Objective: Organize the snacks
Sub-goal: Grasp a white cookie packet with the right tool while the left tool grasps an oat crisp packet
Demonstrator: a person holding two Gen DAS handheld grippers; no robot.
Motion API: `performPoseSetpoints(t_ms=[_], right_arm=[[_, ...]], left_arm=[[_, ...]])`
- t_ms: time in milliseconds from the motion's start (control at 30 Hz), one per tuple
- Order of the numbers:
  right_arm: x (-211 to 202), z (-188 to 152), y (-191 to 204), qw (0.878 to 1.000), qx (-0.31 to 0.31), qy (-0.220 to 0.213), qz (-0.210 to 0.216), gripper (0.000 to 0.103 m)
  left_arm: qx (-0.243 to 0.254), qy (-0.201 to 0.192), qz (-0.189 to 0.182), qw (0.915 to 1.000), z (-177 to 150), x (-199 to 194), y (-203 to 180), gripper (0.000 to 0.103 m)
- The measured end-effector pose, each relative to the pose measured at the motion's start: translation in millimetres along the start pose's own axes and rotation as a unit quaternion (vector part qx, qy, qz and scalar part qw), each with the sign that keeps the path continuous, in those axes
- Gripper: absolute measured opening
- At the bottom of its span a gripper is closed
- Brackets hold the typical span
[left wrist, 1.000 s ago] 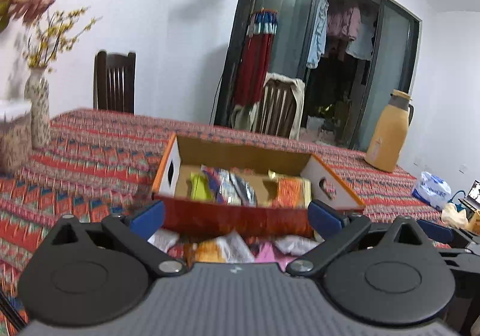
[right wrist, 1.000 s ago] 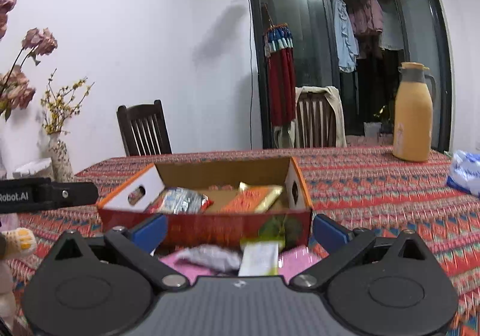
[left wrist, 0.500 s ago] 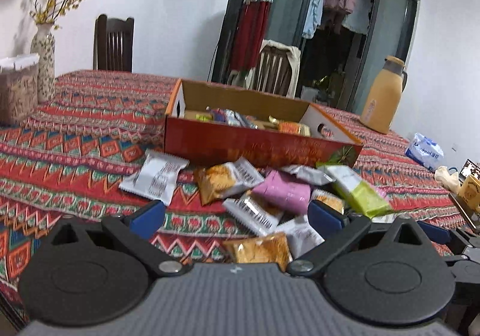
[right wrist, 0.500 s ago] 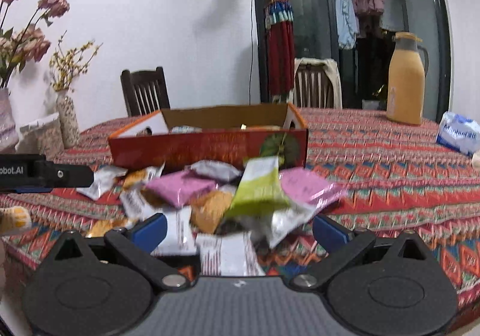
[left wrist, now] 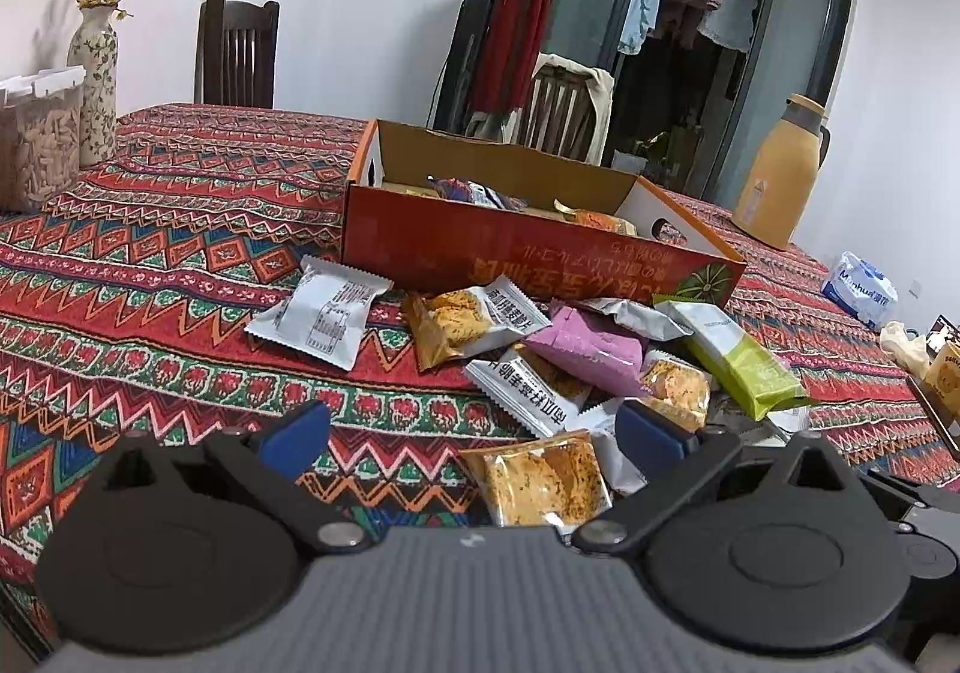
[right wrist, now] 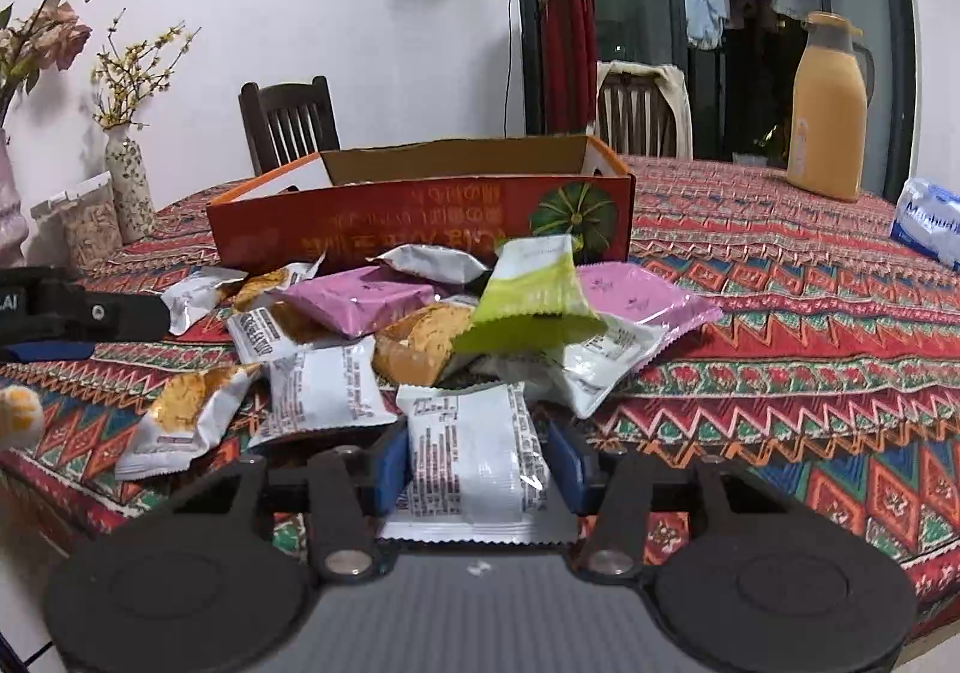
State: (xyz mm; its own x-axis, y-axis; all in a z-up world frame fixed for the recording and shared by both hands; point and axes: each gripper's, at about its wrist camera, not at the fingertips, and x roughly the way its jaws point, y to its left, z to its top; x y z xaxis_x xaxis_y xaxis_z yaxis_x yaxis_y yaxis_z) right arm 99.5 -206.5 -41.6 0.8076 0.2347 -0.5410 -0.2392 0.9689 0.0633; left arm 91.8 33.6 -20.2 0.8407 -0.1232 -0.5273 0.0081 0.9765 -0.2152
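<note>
Basically sitting at the pick-up stage: right gripper (right wrist: 474, 472) pinching a white snack packet (right wrist: 471, 463) across its width at the near edge of the pile, blue pads pressing on both side seams. Left gripper (left wrist: 471, 436) spread wide and holding nothing, hovering low over the near side of the same heap, an orange cracker packet (left wrist: 543, 478) lying roughly between its fingers but not squeezed. Rest of the loose snacks heaping up on the patterned tablecloth (left wrist: 150, 277) just in front of the red cardboard box (right wrist: 420, 229): a pink packet (right wrist: 354, 298), a green-and-white packet (right wrist: 534, 292) propped at a tilt on top of the others, several more white and orange ones touching or overlapping. Box already holding a few wrappers, visible from the left wrist view only. Guessing on handling: light, puffy, crinkly film, probably slick, so likely slipping or twisting if squeezed near a corner. Looking safer gripping across the middle of the pillow or right on a crimped end seal, where the foil is flat and stiffer. Contents looking like crackers or cakes, so going gentle on the squeeze, crumbs otherwise. Watching the tilted green one too, probably sliding off once neighbours shift. Yellow jug (right wrist: 831, 108) and vases (right wrist: 129, 190) standing well apart from all this.
</note>
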Motion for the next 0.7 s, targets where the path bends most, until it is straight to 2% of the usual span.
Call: performPoseSetpoints(t_ms=[100,367,500,700], right_arm=[[-2,-1,-1,1.000,0.002,-0.005,0.009,0.041],[-21,0,-2,0.999,-0.001,-0.049,0.024,0.041],[-23,-1,-5,0.998,0.003,-0.051,0.028,0.041],[-26,-5,-9,0.998,0.008,-0.053,0.031,0.041]], left_arm=[[0.002,0.005,0.001,1.0000,-1,2,-2,0.103],[0.014,0.024,0.005,0.9996,-4,5,-17,0.103],[0.027,0.039,0.014,0.9988,-7,12,-29,0.103],[0.037,0.074,0.058,0.9949,-17,32,-41,0.103]])
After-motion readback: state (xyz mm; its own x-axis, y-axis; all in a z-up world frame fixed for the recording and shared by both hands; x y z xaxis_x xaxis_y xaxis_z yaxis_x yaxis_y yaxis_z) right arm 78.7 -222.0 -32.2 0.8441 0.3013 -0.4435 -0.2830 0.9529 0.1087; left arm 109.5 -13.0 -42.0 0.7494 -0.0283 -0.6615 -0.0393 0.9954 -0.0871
